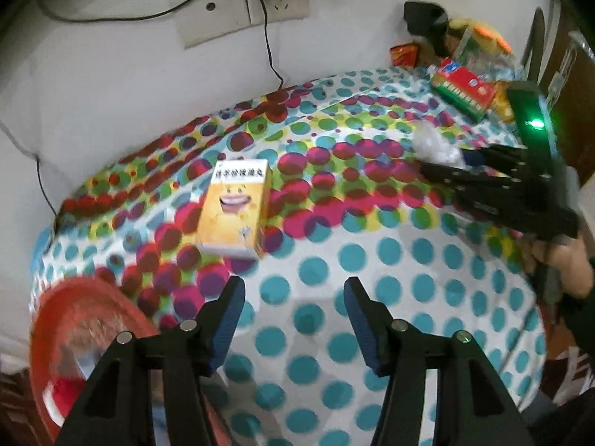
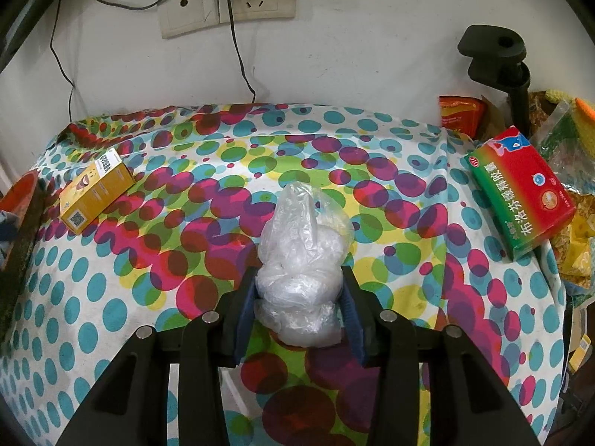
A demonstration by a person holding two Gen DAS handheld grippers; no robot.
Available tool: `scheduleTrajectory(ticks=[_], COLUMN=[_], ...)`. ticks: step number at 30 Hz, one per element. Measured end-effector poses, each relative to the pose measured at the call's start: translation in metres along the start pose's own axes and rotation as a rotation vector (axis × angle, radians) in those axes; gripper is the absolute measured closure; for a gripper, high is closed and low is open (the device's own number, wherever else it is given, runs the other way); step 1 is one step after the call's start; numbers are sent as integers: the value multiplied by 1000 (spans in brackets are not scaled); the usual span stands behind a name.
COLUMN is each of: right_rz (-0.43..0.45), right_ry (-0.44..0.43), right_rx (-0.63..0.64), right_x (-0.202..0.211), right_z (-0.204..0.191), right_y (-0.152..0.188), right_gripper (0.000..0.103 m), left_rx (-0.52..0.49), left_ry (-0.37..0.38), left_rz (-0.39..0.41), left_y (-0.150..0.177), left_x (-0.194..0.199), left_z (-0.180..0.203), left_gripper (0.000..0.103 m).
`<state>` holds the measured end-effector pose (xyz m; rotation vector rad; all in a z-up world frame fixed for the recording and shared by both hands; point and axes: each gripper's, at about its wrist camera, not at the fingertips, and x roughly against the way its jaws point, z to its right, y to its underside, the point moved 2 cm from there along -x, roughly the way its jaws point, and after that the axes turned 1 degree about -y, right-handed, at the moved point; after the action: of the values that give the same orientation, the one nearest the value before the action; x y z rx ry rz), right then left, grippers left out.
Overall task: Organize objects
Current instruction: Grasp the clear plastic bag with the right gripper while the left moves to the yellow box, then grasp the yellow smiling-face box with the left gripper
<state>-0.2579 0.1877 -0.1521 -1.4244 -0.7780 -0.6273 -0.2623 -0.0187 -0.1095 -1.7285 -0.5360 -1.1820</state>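
Note:
A yellow box with a smiling face (image 1: 234,208) lies on the polka-dot cloth (image 1: 372,260), just ahead of my open, empty left gripper (image 1: 293,290); it also shows in the right wrist view (image 2: 96,193) at far left. My right gripper (image 2: 299,278) is shut on a crumpled clear plastic bag (image 2: 303,256), held over the cloth's middle. From the left wrist view the right gripper (image 1: 442,165) with the bag (image 1: 435,145) is at the right. A red and green box (image 2: 520,200) lies at the right edge, also seen in the left wrist view (image 1: 465,89).
A red basin (image 1: 74,338) sits at the cloth's near left edge. A black clamp stand (image 2: 498,63), an orange packet (image 2: 459,111) and bags of clutter (image 2: 565,156) crowd the far right. Wall sockets with cables (image 2: 238,0) are behind.

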Motion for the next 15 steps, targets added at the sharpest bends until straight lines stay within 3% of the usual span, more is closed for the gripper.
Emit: scheduleTrajectory(ticks=[10,15], right_rz=[-3,-5], right_ry=[-10,-20], right_rx=[6,11], right_x=[-1,-2], right_z=[-3,-7], right_y=[1,1], right_gripper=[54,50], left_rx=[-16,29], left_ry=[-46,1], left_rz=[-77,-116], left_y=[-36,-48], left_x=[-32,-54], left_z=[-22,-36], left_gripper=[43,40])
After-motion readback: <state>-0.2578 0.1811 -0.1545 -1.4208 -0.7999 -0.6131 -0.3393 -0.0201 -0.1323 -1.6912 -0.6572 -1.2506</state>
